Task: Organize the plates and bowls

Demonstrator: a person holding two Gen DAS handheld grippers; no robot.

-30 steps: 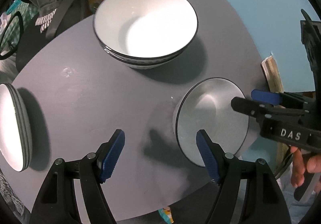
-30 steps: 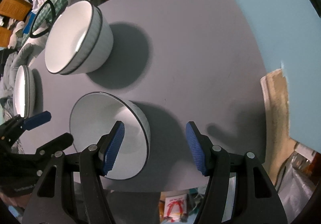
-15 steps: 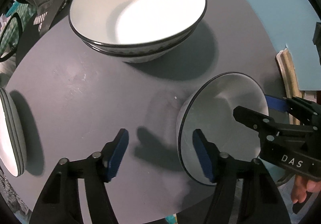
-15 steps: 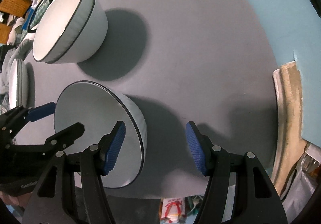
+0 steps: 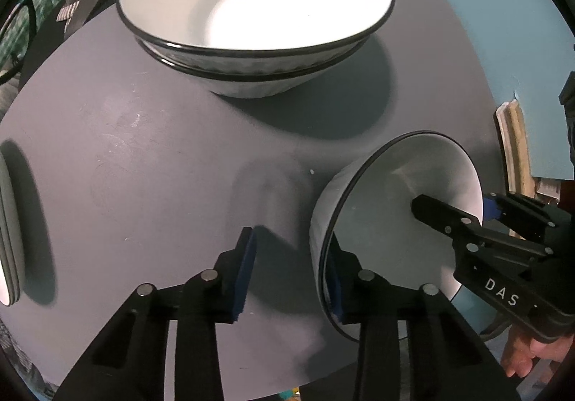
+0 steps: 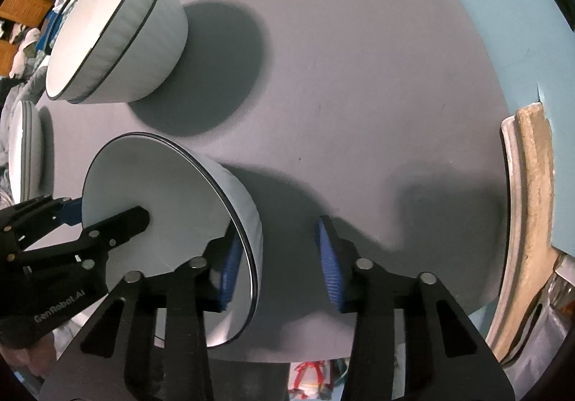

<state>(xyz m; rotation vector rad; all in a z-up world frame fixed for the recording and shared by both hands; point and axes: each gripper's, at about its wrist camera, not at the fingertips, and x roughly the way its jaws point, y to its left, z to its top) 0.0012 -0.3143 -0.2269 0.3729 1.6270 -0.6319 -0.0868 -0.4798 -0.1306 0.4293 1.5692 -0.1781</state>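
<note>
A small white bowl with a black rim [image 5: 391,221] sits near the round grey table's [image 5: 151,156] front right edge; it also shows in the right wrist view [image 6: 161,214]. My left gripper [image 5: 291,275] is open, its jaws astride the bowl's left rim. My right gripper [image 6: 276,264] is open, its jaws astride the bowl's right rim. Neither is closed on the wall. Two larger nested white bowls [image 5: 255,20] stand at the back; they also show in the right wrist view [image 6: 115,38]. A stack of white plates [image 5: 9,232] lies at the left edge, also in the right wrist view [image 6: 25,153].
A blue wall [image 6: 521,5] stands behind and right of the table. A wooden frame [image 6: 528,214] leans off the table's right edge. Clothes and clutter [image 6: 25,16] lie beyond the far left side.
Both grippers moved forward onto the small bowl, each now with one finger inside its rim and one outside. Their jaws narrowed. The bowl looks more tilted in both views.
</note>
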